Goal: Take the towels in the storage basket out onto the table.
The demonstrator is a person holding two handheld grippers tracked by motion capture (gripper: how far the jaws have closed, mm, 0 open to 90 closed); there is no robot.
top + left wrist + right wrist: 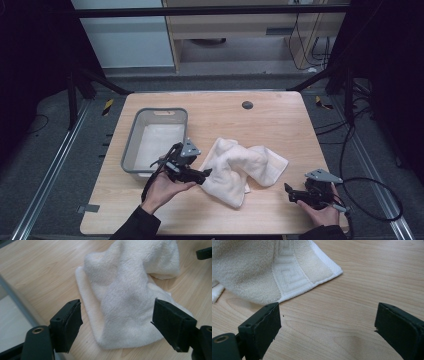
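Left gripper [206, 173] jaws spread wide, empty, at the near left edge of the white towel [243, 167], which lies rumpled mid-table. Right gripper [288, 192] also wide apart, empty, near the towel's banded corner. Grey bin [129, 150] beside the left hand.

Risk: pinching 2 layers of the bunched fold, dragging the towel. Both hands low, grippers angled inward.

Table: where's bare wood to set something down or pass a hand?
Free: the far strip beyond the white towel, around the dark round grommet; the near edge between the two hands; the wood between the towel's bordered corner and the right gripper. Crowded: near left, where the grey bin, left gripper and towel meet.
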